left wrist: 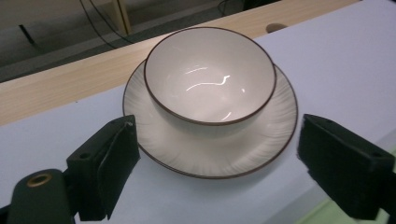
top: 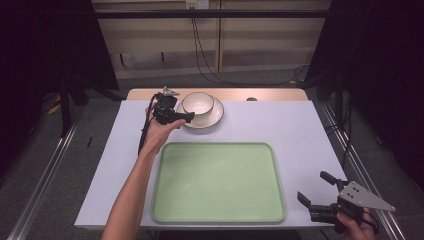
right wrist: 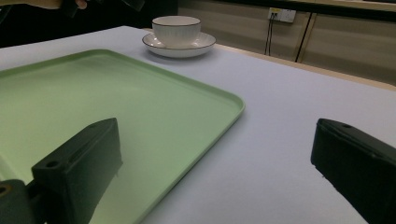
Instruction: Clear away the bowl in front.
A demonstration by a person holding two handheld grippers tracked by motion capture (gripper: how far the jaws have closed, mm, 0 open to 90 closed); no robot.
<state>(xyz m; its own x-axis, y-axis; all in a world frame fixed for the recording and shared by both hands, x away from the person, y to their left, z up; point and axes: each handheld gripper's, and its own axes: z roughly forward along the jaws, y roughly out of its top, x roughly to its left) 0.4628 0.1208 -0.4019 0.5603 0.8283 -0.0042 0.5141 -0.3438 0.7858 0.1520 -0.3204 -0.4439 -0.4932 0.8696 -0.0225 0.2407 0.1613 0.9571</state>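
At the table's far left, the left gripper (top: 186, 118) hovers with jaws spread wide beside a white bowl (top: 198, 103) sitting on a plate (top: 216, 116). Both look like glazed ceramic: stiff, slippery, breakable, best pinched at the rim. An empty green tray (top: 218, 181) fills the middle. Bottom right, the right gripper (top: 315, 189) rests, jaws apart, holding nothing.

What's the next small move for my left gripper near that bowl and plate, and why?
Probably ease the left gripper forward until its open jaws straddle the plate. The jaws stand wide and short of the rim, and the bowl sits on the plate, so both would lift together.
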